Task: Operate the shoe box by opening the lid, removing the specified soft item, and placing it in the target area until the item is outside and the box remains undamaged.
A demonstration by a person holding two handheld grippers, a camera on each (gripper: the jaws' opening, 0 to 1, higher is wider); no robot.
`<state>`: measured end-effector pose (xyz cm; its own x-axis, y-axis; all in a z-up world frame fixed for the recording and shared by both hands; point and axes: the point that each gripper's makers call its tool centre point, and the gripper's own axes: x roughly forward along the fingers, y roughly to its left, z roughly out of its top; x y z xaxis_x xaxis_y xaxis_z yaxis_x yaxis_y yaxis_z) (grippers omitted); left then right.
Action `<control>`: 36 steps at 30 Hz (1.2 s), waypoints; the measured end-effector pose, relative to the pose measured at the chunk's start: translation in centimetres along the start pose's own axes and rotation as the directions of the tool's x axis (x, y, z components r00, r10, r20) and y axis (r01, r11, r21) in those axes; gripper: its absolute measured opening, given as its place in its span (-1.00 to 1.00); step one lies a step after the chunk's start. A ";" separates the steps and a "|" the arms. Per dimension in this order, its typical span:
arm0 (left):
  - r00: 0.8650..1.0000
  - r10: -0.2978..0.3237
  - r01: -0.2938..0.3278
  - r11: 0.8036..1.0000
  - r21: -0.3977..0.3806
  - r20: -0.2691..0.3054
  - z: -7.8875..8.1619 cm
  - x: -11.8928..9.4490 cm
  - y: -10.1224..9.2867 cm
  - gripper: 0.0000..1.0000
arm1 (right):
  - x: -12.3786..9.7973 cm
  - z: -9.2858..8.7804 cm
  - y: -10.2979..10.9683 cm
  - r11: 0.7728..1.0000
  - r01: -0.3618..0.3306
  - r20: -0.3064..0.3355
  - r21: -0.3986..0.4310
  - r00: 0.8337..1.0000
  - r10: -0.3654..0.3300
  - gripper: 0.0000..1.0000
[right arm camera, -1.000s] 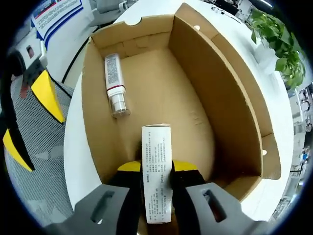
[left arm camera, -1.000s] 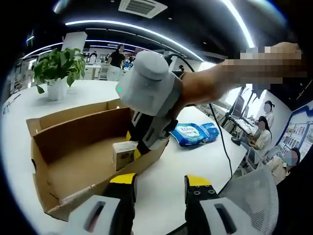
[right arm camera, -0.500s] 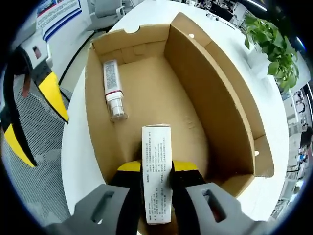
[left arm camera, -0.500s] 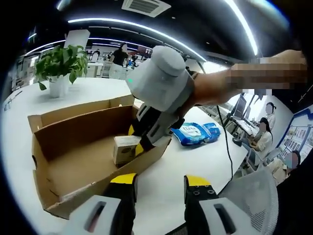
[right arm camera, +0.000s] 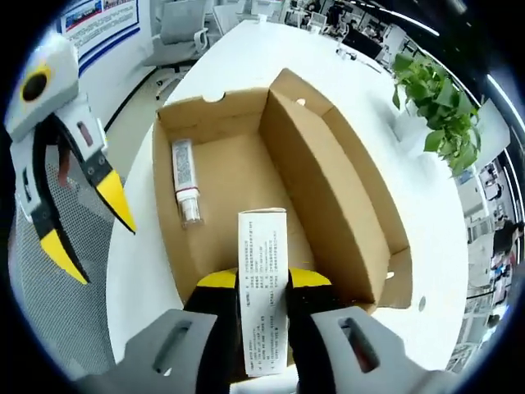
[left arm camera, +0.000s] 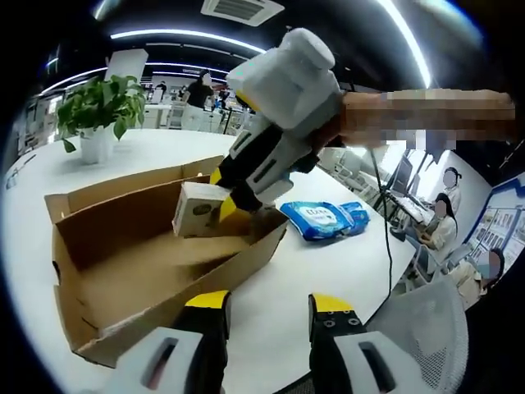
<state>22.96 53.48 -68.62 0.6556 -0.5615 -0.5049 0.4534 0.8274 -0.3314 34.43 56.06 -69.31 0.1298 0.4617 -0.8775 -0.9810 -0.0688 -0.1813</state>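
The right gripper [right arm camera: 262, 283] is closed on a small white carton [right arm camera: 262, 291], its jaws pressing both long sides, and holds it above the open shoe box [right arm camera: 328, 189], clear of the floor of the box. A white tube [right arm camera: 185, 185] lies inside the box, near the wall on the left gripper's side. The left gripper [left arm camera: 268, 304] stands parted and empty, just outside the box over the white worktop [left arm camera: 328, 271]. I judge the removing step is in hand. The next move calls for carrying the carton sideways past the box wall without touching it, perhaps toward the blue packet [left arm camera: 320, 220] beyond the box.
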 end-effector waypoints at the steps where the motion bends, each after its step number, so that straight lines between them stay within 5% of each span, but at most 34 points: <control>1: 1.000 -0.001 0.001 1.000 0.000 -0.001 0.0 0.0 0.0 -0.24 | -0.3 0.2 -0.1 1.000 0.003 0.006 -0.001 1.000 -0.003 -0.63; 17: 1.000 -0.002 0.002 1.000 0.004 -0.011 -0.2 0.0 -0.1 -0.24 | -6.6 0.2 -1.3 0.996 0.079 0.045 -0.044 0.996 -0.076 -0.63; 25: 1.000 0.000 0.000 1.000 0.002 -0.016 -0.3 0.1 0.0 -0.24 | -9.5 -3.0 -2.3 0.990 0.137 0.020 -0.012 0.990 -0.137 -0.63; 36: 1.000 0.009 -0.009 1.000 -0.002 -0.030 -0.6 0.2 0.3 -0.24 | -11.8 -10.7 -2.0 0.978 0.186 -0.049 0.098 0.982 -0.182 -0.63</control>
<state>22.90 53.59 -69.29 0.6411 -0.5538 -0.5314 0.4463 0.8323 -0.3289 36.40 41.25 -63.34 0.3128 0.4230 -0.8504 -0.9491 0.1052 -0.2968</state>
